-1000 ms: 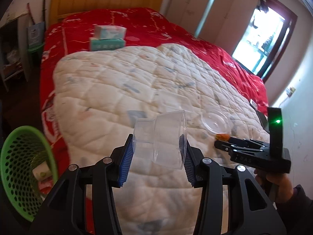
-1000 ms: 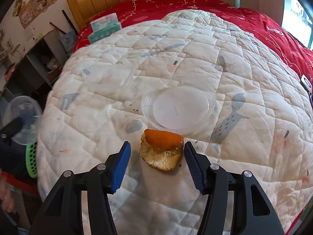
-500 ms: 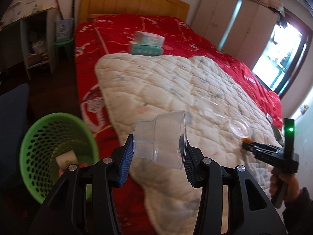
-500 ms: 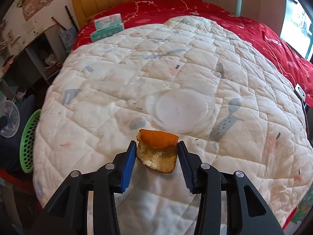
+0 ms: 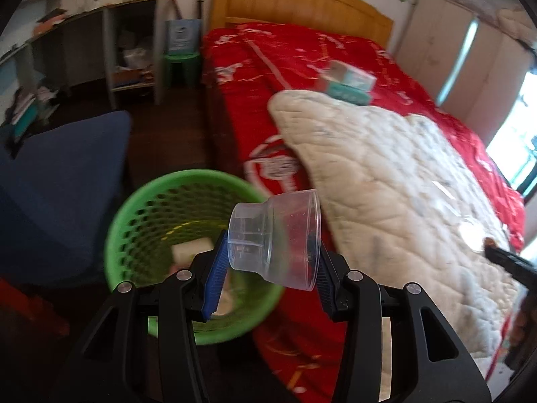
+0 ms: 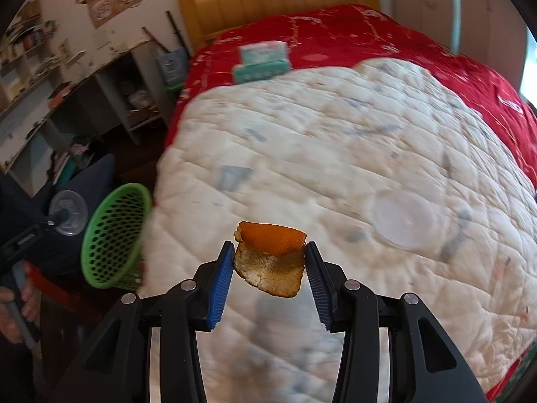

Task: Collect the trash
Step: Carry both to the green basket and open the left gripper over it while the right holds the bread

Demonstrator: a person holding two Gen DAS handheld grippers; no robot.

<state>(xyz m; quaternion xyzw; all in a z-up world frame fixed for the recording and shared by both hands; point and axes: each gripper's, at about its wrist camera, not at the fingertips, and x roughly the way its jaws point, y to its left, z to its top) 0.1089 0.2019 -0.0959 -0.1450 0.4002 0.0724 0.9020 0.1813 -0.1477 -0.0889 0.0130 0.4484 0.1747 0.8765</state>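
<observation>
Beside the bed, over the floor: my holdings and their hazards.

Item one. Left gripper, jaws clamped on a clear plastic cup, held on its side with the open mouth toward the bed. It hangs above the near rim of the green basket, which already holds some pale scraps I cannot identify.

Item two. Right gripper, jaws pressed together on a piece of orange peel, lifted clear of the white quilt.

Item three. Clear plastic lid, lying flat on the quilt, not yet collected.

Item four. Tissue boxes, stacked on the red bedspread near the headboard; probably not trash.

Risks, as I judge them. The cup sits over the rim, not the middle; released here it could strike the edge and bounce to the floor or tip the light basket. The peel is gripped only at its curled sides, so it may slip out on the way across. Both hands head for one basket and could collide.
</observation>
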